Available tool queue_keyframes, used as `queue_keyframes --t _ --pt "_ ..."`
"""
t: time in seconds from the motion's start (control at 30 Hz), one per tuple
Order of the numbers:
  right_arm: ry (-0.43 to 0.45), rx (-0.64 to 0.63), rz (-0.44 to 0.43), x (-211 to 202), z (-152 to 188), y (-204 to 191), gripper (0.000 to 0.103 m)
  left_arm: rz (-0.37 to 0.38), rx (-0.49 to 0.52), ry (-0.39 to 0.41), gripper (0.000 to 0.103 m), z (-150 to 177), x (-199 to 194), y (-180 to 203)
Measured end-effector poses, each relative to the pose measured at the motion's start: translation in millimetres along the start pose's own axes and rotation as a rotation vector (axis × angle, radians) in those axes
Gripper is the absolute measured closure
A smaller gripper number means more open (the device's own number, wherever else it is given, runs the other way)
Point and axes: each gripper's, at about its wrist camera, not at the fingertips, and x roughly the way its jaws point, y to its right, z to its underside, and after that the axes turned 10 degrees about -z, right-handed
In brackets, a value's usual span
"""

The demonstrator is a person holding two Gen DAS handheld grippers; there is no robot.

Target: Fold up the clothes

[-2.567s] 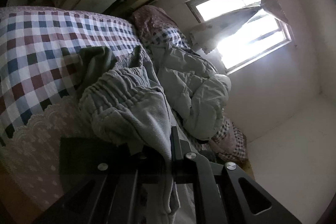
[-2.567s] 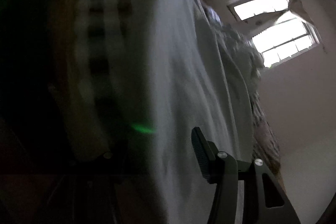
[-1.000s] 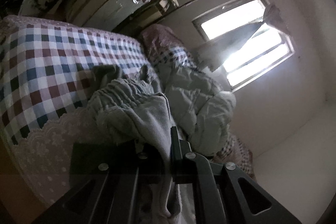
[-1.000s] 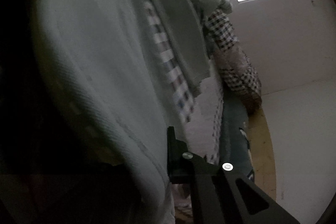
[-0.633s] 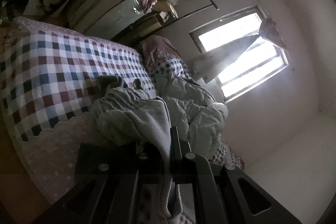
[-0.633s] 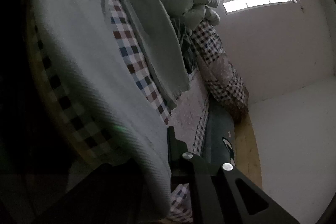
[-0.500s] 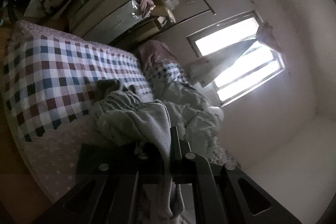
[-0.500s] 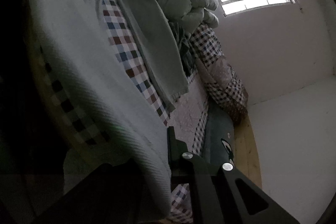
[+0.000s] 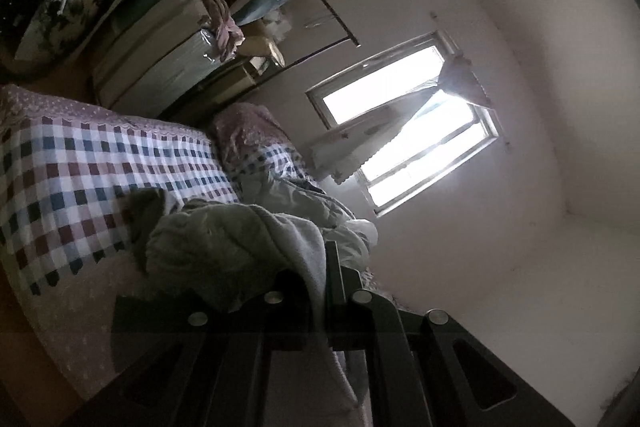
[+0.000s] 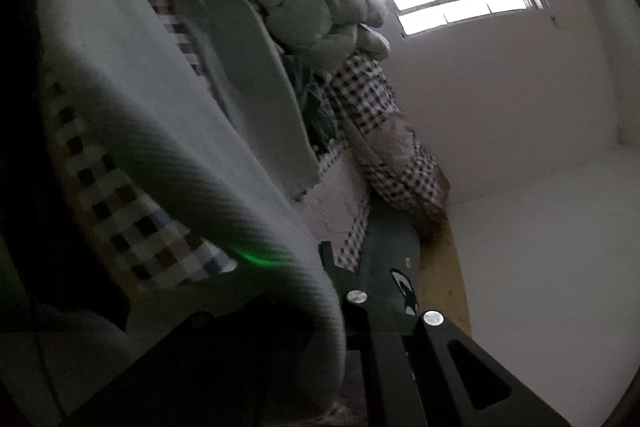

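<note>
Grey sweatpants [image 9: 224, 243] with a gathered waistband hang bunched over the checked bedspread [image 9: 80, 167]. My left gripper [image 9: 320, 267] is shut on the waistband, and cloth drapes down between and below its fingers. In the right wrist view my right gripper [image 10: 324, 267] is shut on the ribbed leg end of the same pants [image 10: 192, 155], which stretches up and away to the left across the picture. The other leg [image 10: 256, 75] lies flat on the bed beyond. The right gripper's left finger is hidden under the cloth.
A rumpled pale duvet [image 10: 320, 15] is piled at the head of the bed under a bright window [image 9: 408, 131]. Boxes and a cabinet [image 9: 168, 39] stand behind the bed. A dark mat [image 10: 392, 255] and wooden floor lie beside the bed.
Both grippers have risen with the pants. In the left view the bed has dropped lower and more of the cabinet and boxes shows. In the right view the leg is lifted off the bedspread.
</note>
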Motion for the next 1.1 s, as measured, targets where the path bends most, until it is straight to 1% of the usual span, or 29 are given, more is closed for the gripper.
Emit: queue_keyframes --t 0.1,0.17,0.23,0.37,0.53,0.63,0.7,0.8,0.97,1.03,1.07,1.1 --pt "-0.008 0.006 -0.021 16 -12 16 0.103 -0.046 0.013 0.005 0.1 -5 21 5" --pt "-0.01 -0.002 -0.039 32 -23 24 0.103 -0.076 0.017 -0.006 0.1 -4 38 8" --pt "-0.011 -0.013 -0.061 51 -34 32 0.103 -0.126 0.036 -0.021 0.1 -3 61 15" --pt "-0.027 -0.054 -0.123 95 -69 43 0.103 -0.222 0.079 -0.053 0.099 1 109 30" --pt "-0.077 -0.088 -0.237 160 -110 57 0.103 -0.345 0.132 -0.089 0.099 3 174 43" --pt "-0.102 -0.096 -0.315 196 -122 67 0.103 -0.405 0.164 -0.103 0.099 5 209 46" --pt "-0.118 -0.101 -0.366 220 -129 74 0.103 -0.455 0.187 -0.118 0.099 6 233 45" --pt "-0.136 -0.089 -0.419 250 -142 89 0.103 -0.534 0.201 -0.153 0.099 9 272 38" --pt "-0.222 -0.094 -0.537 313 -168 114 0.103 -0.653 0.244 -0.19 0.099 19 336 22" --pt "-0.243 -0.074 -0.572 346 -183 125 0.103 -0.691 0.236 -0.201 0.099 23 357 10" --pt "-0.25 -0.058 -0.585 360 -189 129 0.102 -0.711 0.242 -0.203 0.099 24 366 5" --pt "-0.257 -0.037 -0.593 373 -194 132 0.099 -0.733 0.25 -0.207 0.099 27 375 -2"
